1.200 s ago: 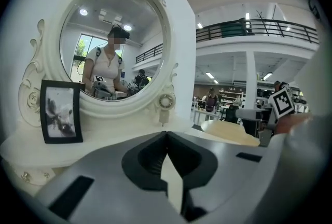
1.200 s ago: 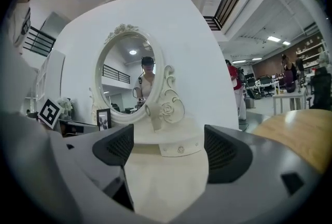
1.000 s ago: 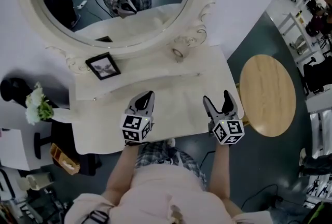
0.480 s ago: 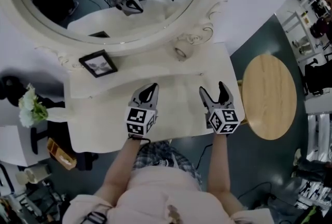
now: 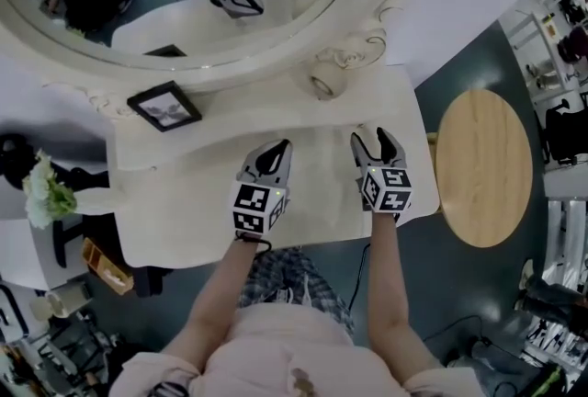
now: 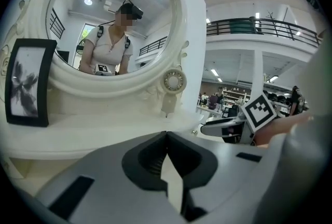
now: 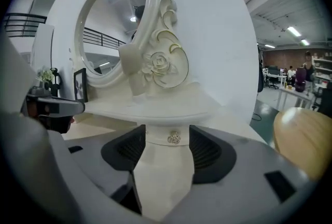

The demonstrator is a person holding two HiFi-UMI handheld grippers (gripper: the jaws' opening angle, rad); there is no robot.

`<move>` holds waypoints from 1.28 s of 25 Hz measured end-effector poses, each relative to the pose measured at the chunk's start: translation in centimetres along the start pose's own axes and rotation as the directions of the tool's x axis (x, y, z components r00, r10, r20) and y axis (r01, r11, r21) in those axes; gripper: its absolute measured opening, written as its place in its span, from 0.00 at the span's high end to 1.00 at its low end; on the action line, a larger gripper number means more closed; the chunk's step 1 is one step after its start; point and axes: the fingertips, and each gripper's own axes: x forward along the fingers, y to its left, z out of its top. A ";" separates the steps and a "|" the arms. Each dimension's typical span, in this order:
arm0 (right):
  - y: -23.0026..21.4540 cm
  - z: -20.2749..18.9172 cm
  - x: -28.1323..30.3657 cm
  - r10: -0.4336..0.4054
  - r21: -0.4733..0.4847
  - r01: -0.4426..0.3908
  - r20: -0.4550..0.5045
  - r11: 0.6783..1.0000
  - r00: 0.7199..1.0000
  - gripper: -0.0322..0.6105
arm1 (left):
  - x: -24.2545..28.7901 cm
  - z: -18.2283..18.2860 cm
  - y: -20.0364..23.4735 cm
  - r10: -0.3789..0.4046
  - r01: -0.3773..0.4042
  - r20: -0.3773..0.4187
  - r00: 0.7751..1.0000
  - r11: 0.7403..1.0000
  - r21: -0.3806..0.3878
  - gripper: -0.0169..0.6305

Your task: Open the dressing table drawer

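Drawer knob (image 7: 174,138) — small ornate metal — between right tongs (image 7: 166,128), just closing.

Framed picture (image 5: 165,106), round wooden stool (image 5: 482,167), perhaps flowers (image 5: 44,193)

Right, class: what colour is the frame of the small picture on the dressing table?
Black. The picture frame shows best in the head view.

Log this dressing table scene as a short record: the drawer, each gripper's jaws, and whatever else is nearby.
drawer: appears shut, small knob on its front
right gripper: open, jaws have just been closing; knob lined up in the gap, not yet pinched
left gripper: shut, empty, above the tabletop
nearby: picture frame, oval mirror, round wooden stool
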 end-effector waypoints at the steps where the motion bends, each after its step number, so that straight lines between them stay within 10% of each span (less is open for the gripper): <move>1: -0.2 -0.2 0.4 -0.007 0.001 0.007 -0.011 1.000 1.000 0.53 | 0.1 -0.2 -0.1 -0.001 0.000 -0.002 1.000 1.000 -0.004 0.93; 32: -1.4 -3.7 4.1 -0.069 0.056 0.078 -0.139 0.995 0.988 0.79 | -0.2 -1.7 0.2 -0.010 0.009 -0.039 0.999 1.000 -0.026 0.93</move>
